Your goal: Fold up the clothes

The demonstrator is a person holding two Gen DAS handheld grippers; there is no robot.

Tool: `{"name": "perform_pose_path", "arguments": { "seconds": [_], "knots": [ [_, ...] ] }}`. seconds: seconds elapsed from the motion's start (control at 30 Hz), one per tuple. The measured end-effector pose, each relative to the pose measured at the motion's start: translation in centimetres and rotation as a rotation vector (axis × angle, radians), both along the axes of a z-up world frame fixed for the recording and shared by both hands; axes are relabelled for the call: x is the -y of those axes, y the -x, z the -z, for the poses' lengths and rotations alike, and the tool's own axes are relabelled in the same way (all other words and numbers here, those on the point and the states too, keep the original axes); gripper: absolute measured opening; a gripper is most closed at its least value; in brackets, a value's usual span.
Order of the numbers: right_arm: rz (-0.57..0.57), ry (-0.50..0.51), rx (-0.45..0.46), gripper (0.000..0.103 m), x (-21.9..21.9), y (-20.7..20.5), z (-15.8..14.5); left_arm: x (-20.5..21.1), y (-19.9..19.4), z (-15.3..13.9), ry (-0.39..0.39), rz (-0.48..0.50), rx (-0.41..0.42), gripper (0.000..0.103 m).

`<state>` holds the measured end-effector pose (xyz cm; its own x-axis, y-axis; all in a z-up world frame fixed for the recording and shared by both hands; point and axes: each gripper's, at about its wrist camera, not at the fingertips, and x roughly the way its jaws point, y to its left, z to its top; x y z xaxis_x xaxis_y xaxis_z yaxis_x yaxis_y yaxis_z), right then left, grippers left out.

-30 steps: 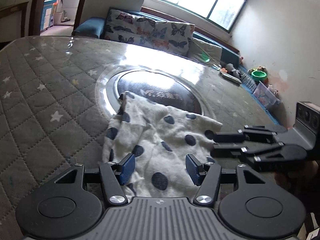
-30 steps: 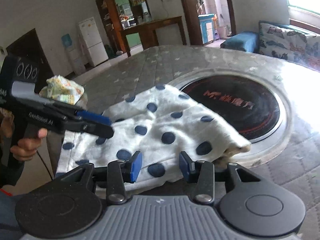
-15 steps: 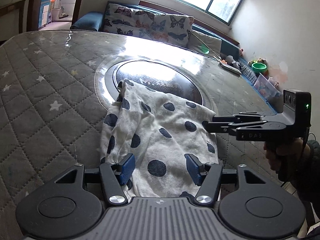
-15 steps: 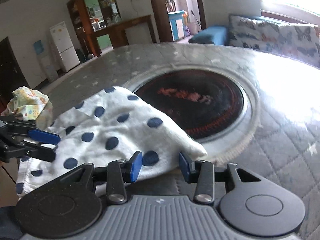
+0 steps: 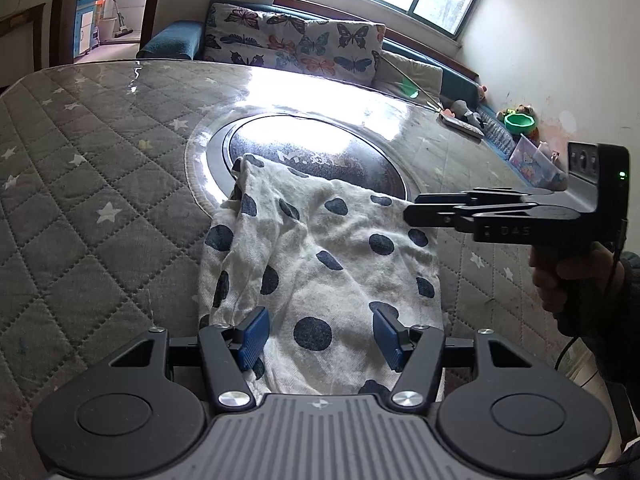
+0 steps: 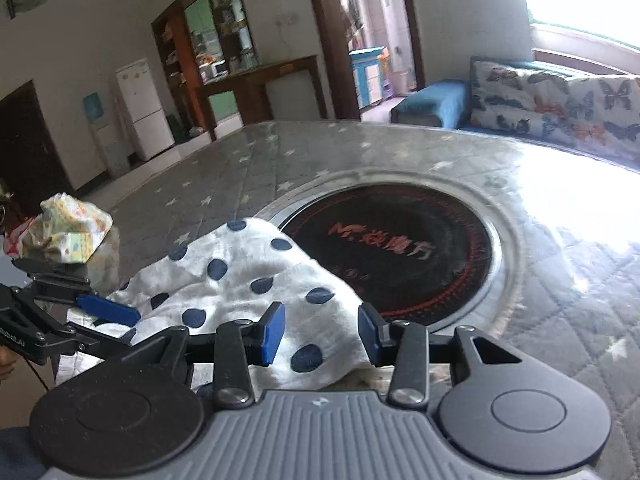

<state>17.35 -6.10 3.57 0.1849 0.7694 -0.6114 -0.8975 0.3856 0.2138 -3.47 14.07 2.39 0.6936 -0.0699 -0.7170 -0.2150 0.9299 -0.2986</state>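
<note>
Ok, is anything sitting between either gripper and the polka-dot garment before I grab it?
Nothing visible. The left gripper and right gripper both hang open right over the polka-dot garment, with only bare cloth between their blue pads.

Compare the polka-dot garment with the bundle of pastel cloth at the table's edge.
The polka-dot garment is white with dark blue dots; the pastel cloth is pale yellow with small coloured prints. The garment lies spread flat, one end over the dark round hob; the pastel cloth is bunched into a lump. The garment lies in front of the open left gripper and open right gripper; the pastel cloth sits off to one side. Both rest on the quilted table.
</note>
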Motion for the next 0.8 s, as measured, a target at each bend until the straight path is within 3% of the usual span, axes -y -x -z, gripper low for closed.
{"name": "perform_pose_path", "arguments": {
  "seconds": [0.33, 0.8],
  "knots": [
    [0.015, 0.019, -0.046, 0.039, -0.4, -1.0, 1.6, -0.2, -0.3, 0.3, 0.006, 0.0, -0.022, 0.061],
    [0.013, 0.006, -0.039, 0.036, -0.6, -1.2, 0.7, -0.2, -0.4, 0.3, 0.007, 0.014, -0.028, 0.064]
  ]
}}
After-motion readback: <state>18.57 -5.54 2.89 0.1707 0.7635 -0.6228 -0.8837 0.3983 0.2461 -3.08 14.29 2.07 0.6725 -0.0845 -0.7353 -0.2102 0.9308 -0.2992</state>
